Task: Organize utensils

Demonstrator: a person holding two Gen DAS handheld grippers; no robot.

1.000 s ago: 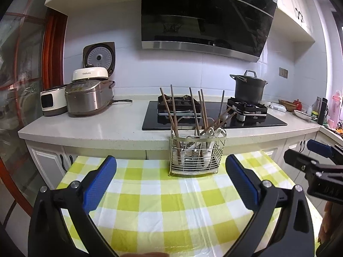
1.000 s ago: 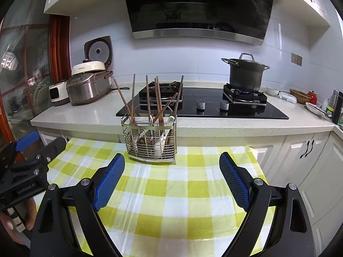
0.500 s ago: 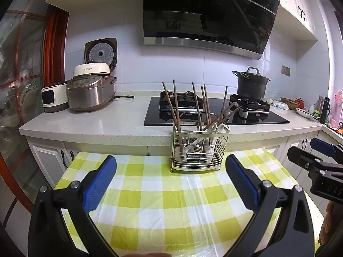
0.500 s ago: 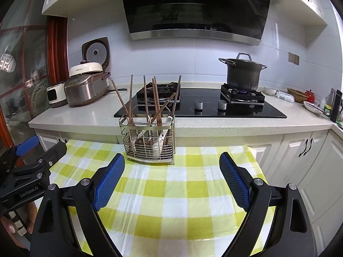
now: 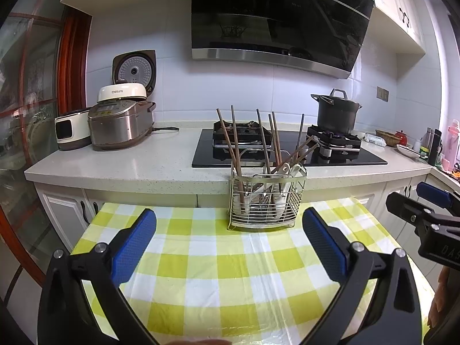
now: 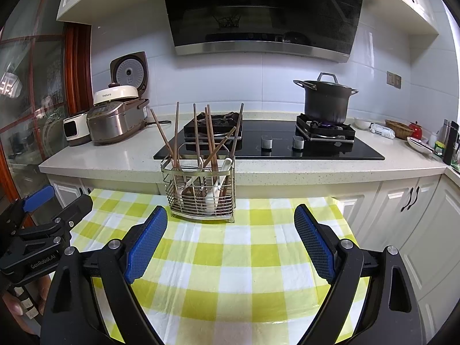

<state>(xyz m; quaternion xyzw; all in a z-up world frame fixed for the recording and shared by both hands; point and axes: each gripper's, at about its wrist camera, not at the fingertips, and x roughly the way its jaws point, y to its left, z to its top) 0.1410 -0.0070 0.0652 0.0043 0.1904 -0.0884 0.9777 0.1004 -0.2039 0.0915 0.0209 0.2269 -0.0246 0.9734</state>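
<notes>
While the kitchen fills the background, its white counter [image 6: 120, 158] runs across both views, carrying a black glass hob [image 6: 287, 146], a dark lidded pot [image 6: 326, 100] on the right-hand burner, and a steel rice cooker [image 6: 115, 120] at the left end near a red-framed glass door. A black extractor hood [image 6: 258, 11] hangs over the hob, with white cupboards to either side and below. In front of the counter stands a table under a yellow-and-white checked cloth [image 6: 230, 258].

At the far edge of that cloth, close against the counter front, sits a wire rack [image 6: 201, 195], upright on its small feet. Brown chopsticks [image 6: 196, 132] stand in it with their long axes near vertical, tips up, fanning out left and right; a few lean steeply across the others. White spoon handles [image 6: 227, 166] slant among them.

Both tongs hang above the near part of the cloth, well apart from the rack. The left gripper [image 5: 230, 230] is spread wide with nothing between its blue pads, and the right gripper [image 6: 230, 227] is likewise wide and empty.
</notes>
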